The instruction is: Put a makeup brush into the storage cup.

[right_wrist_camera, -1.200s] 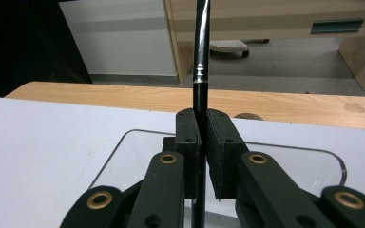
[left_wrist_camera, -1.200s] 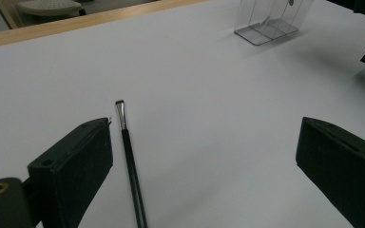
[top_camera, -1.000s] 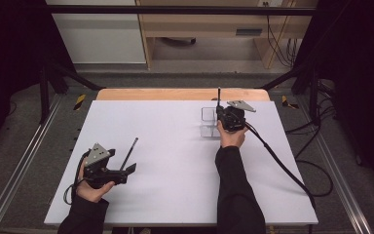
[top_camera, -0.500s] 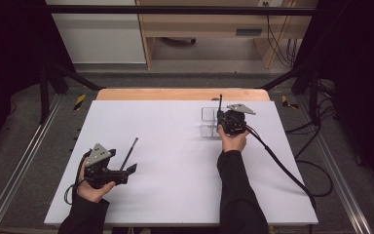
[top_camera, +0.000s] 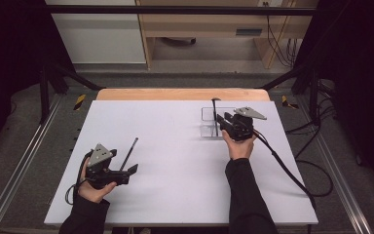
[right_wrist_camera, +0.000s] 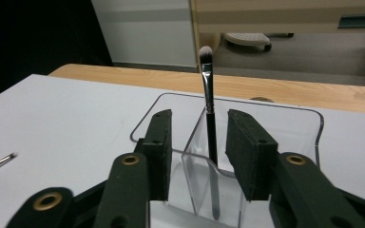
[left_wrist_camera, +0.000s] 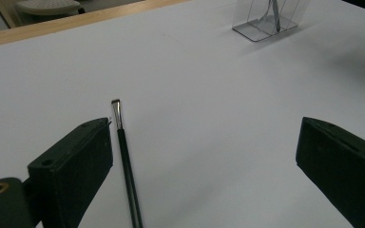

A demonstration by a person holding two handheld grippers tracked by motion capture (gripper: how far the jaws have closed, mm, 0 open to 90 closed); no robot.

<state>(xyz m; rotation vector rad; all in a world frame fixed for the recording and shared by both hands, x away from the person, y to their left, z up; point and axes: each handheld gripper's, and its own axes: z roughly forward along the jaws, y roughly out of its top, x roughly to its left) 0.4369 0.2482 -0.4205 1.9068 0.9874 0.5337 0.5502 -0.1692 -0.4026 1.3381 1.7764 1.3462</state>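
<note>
The jaws of the right gripper (top_camera: pixel 222 120) have just been opening and are now standing clear of the makeup brush (right_wrist_camera: pixel 208 102), which is being left upright in the clear acrylic holder (right_wrist_camera: pixel 285 124); the placement is judged complete. The second brush (left_wrist_camera: pixel 125 159), lying flat on the white table (top_camera: pixel 175 146), is being shown in the left gripper view between the wide-open jaws of the left gripper (top_camera: pixel 128 170), ungripped.
</note>
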